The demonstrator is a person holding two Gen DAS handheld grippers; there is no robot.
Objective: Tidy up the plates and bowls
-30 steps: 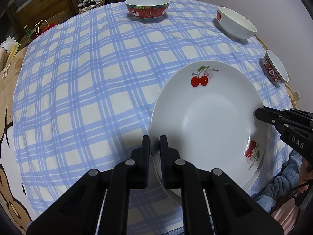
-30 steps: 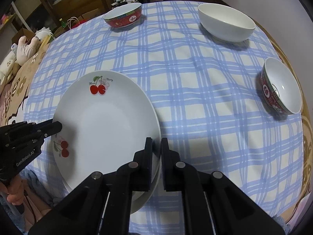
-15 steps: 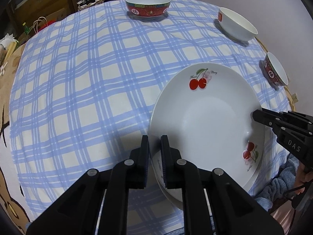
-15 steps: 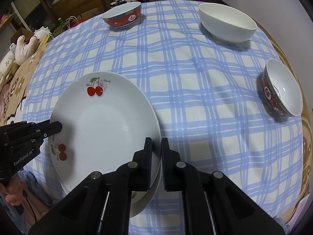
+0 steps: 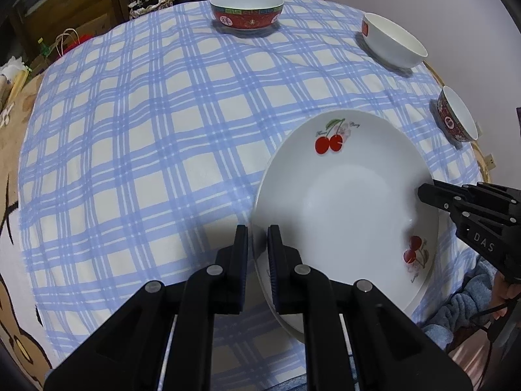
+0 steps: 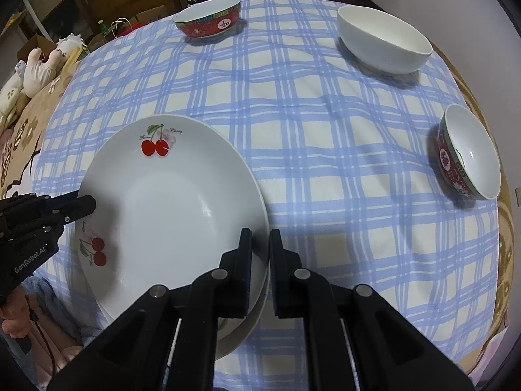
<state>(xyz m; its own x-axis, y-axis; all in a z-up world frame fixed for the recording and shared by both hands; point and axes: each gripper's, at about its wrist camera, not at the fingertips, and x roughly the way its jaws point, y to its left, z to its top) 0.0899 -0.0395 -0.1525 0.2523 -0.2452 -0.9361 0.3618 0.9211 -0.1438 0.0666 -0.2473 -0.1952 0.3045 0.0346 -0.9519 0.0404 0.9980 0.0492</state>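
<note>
A white plate with cherry prints [image 5: 342, 208] [image 6: 169, 215] sits over a second white plate [image 5: 289, 321] [image 6: 241, 329], whose edge peeks out beneath it. My left gripper [image 5: 258, 231] is shut on the top plate's left rim, with one finger above and one outside. My right gripper [image 6: 260, 233] is shut on the opposite rim. Each wrist view shows the other gripper: the right gripper [image 5: 423, 192] and the left gripper [image 6: 91, 202] both reach onto the rim.
A blue checked tablecloth [image 5: 130, 130] covers the round table. At the far edge stands a red patterned bowl [image 5: 246, 11] [image 6: 208, 19]. A large white bowl [image 5: 394, 40] [image 6: 384, 40] and a small red bowl [image 5: 456, 117] [image 6: 469, 156] stand on the right. Furniture and clutter lie beyond the table.
Both grippers keep their grip on the plate's rim. A little more of the lower plate's edge shows under the top plate; otherwise hardly anything has shifted.
</note>
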